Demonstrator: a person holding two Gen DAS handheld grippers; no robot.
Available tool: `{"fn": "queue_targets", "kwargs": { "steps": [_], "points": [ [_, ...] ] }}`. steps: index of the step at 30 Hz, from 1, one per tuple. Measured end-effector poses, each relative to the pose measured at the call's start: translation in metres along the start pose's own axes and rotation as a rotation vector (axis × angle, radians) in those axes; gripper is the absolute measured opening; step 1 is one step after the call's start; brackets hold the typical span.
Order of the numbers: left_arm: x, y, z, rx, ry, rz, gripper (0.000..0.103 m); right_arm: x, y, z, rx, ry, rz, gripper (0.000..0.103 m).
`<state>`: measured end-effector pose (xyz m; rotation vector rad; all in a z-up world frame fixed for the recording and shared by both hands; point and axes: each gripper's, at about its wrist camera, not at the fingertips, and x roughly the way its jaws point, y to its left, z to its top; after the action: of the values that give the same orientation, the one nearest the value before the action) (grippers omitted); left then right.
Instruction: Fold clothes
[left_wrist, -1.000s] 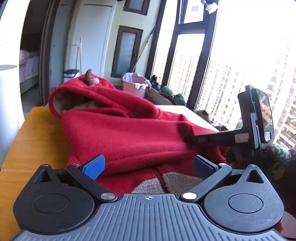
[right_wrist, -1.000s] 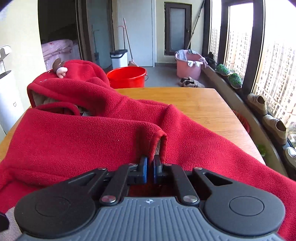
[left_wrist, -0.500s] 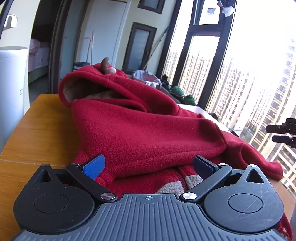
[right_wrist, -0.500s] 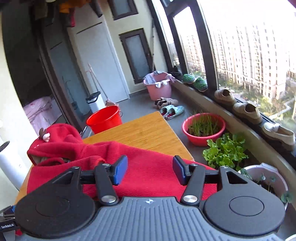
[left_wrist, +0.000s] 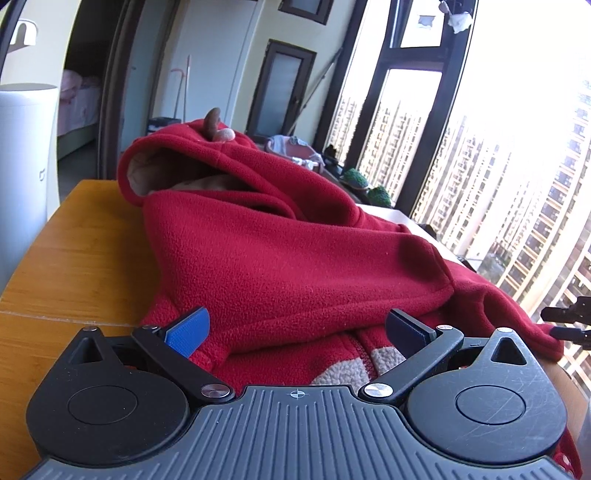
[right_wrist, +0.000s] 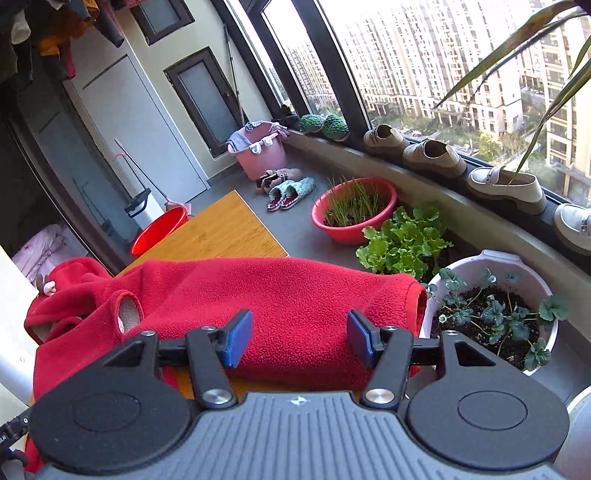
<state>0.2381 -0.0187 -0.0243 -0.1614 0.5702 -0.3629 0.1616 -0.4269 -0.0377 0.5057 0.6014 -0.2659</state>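
Note:
A red fleece hooded jacket (left_wrist: 295, 258) lies on the wooden table (left_wrist: 81, 236), hood at the far left with a small brown antler on top. One sleeve is folded across the body. My left gripper (left_wrist: 295, 328) is open and empty, low over the jacket's near hem. In the right wrist view the jacket (right_wrist: 280, 295) has its other sleeve stretched toward the table's right edge. My right gripper (right_wrist: 295, 338) is open and empty above that sleeve.
A white cylinder (left_wrist: 26, 166) stands left of the table. Right of the table (right_wrist: 229, 225) on the floor are a red bucket (right_wrist: 159, 232), a red bowl of grass (right_wrist: 351, 214), a white plant pot (right_wrist: 491, 306), slippers and a pink basket (right_wrist: 258, 147).
My right gripper let go of the folded sleeve cuff, opened, and moved right and up to the other sleeve. My left gripper stayed open over the hem and tilted slightly.

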Motion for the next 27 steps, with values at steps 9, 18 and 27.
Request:
{"fn": "queue_targets", "kwargs": {
  "steps": [9,18,27],
  "points": [
    [0.0,0.0,0.0,-0.003,0.003,0.003,0.103,0.03,0.068,-0.028,-0.272,0.046,0.084,0.056],
    [0.0,-0.01,-0.002,0.064,0.031,0.069,0.103,0.018,0.084,-0.032,-0.335,0.076,0.177,0.055],
    [0.0,-0.011,-0.001,0.059,0.029,0.074,0.103,-0.044,0.027,-0.035,-0.215,-0.067,-0.005,0.055]
  ]
}}
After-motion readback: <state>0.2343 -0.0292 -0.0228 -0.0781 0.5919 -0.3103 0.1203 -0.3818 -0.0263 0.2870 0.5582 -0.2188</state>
